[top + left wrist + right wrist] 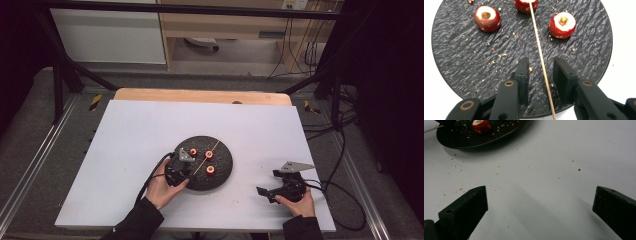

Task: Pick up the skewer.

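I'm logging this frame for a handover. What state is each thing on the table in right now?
Skewer: lying flat across the plate, between the left gripper's jaws, not yet pinched.
Three red fruits: cored, loose on the plate, not threaded.
Plate: flat on the table, strewn with crumbs.
Left gripper: jaws partly closed, a gap on each side of the skewer.
Right gripper: jaws wide open, holding nothing.

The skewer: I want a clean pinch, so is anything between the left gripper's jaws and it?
Nothing visible. The skewer lies on the black plate between the left gripper pads, with only crumbs nearby; the three red fruits sit farther up.
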### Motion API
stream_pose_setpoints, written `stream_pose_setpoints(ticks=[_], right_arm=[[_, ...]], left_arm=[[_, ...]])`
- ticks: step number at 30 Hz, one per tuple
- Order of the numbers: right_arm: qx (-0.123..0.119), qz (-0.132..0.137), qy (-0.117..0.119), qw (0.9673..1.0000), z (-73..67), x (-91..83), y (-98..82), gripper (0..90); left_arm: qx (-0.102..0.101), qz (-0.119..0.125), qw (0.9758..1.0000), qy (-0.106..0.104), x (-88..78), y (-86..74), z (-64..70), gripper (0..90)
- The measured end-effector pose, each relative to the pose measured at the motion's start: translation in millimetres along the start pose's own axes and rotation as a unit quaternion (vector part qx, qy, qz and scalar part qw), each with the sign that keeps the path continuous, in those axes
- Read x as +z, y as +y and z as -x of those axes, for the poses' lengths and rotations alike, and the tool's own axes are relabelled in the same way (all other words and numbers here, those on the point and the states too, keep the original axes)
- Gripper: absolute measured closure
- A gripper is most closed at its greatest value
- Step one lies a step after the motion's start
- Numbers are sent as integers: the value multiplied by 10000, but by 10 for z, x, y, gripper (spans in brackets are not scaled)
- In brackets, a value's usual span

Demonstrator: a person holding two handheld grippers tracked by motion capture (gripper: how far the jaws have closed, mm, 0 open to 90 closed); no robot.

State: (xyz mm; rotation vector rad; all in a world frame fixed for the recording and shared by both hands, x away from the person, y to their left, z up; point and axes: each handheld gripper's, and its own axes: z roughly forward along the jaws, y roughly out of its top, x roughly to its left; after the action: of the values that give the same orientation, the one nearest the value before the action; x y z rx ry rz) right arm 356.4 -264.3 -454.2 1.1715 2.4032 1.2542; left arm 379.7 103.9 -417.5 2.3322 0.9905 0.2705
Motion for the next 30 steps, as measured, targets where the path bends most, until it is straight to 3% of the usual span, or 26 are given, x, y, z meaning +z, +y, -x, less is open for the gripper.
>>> stream_pose_setpoints(ticks=[12,30], right_arm=[[-5,-13,15,10000,2,2,1,6],[6,-13,25,10000,0,6,0,6]], left_arm=[[106,-208,9995,200,46,75,70,774],[-48,-247,9988,422,46,74,77,878]])
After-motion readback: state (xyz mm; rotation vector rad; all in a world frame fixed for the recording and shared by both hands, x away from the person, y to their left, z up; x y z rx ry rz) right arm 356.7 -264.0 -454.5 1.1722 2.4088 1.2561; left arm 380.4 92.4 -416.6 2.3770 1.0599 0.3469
